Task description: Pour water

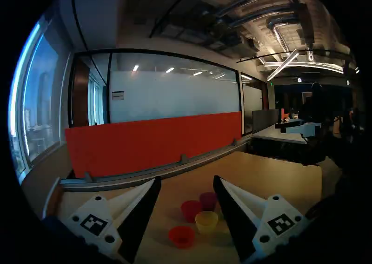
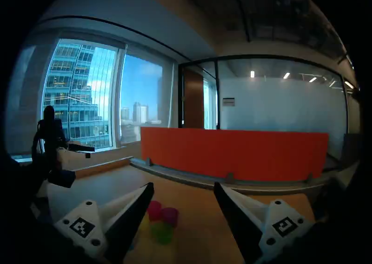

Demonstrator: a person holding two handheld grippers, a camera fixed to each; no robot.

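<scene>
One wooden counter (image 1: 279,171), pale-topped, carrying all the small items. One orange panel (image 1: 153,143), upright along the counter's far edge, with one frosted glass wall (image 1: 176,94) behind it. The right gripper view adds a window (image 2: 79,96) of tall panes onto towers and blue sky. Two tools: left tool (image 1: 187,180), fingers spread wide, gripping nothing; right tool (image 2: 182,186), likewise spread and empty. Cups stand clustered on the counter ahead of the fingertips, untouched. The left gripper view counts four: red cup (image 1: 190,209), purple cup (image 1: 208,200), yellow cup (image 1: 206,221), orange-red cup (image 1: 182,236). The right gripper view counts a pink cup (image 2: 154,209), magenta cup (image 2: 169,216) and green cup (image 2: 162,231). Their contents cannot be told.
</scene>
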